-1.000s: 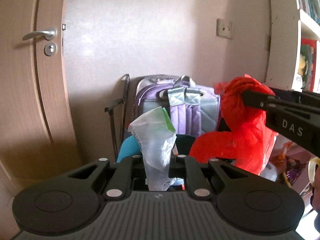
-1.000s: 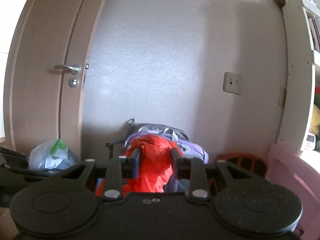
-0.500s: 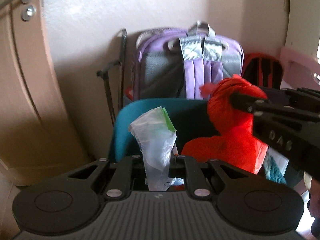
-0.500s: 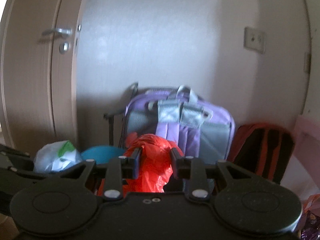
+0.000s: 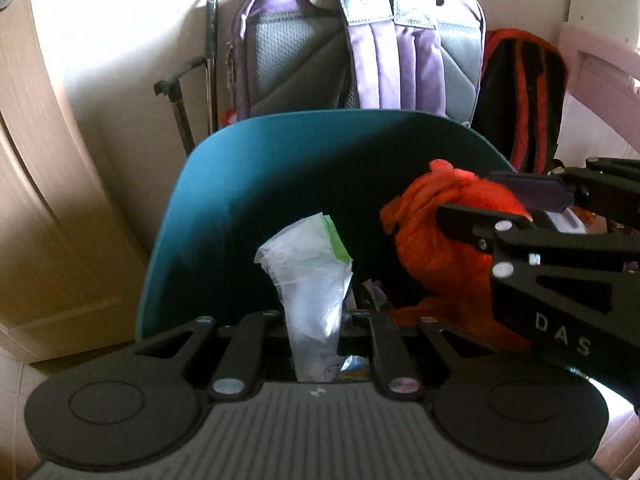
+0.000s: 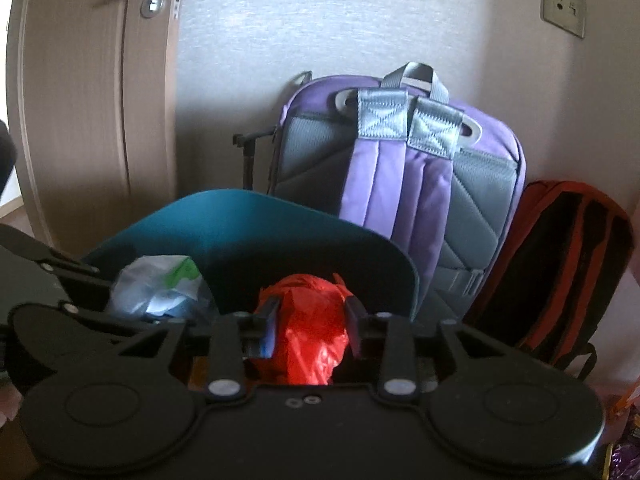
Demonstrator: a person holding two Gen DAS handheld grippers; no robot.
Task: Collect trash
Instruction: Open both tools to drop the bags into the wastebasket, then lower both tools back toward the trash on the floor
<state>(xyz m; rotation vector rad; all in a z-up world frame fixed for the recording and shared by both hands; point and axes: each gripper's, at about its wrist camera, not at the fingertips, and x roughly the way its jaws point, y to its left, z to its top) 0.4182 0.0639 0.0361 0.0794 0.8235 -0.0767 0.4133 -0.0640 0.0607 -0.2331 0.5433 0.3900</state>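
A clear plastic bag [image 5: 310, 300] with a green patch is pinched between the fingers of the left gripper [image 5: 314, 320]. The bag sticks up from the claw, in front of the raised teal lid [image 5: 248, 184] of a bin. A red plastic bag [image 6: 310, 330] is squeezed in the right gripper [image 6: 310, 330], with its bunched top poking up between the two fingers. In the left view, the red bag is seen to the right of the clear one, near it. A purple backpack [image 6: 400, 184] is leaned on the far wall, and a red and black backpack [image 6: 560, 264] is set to its right.
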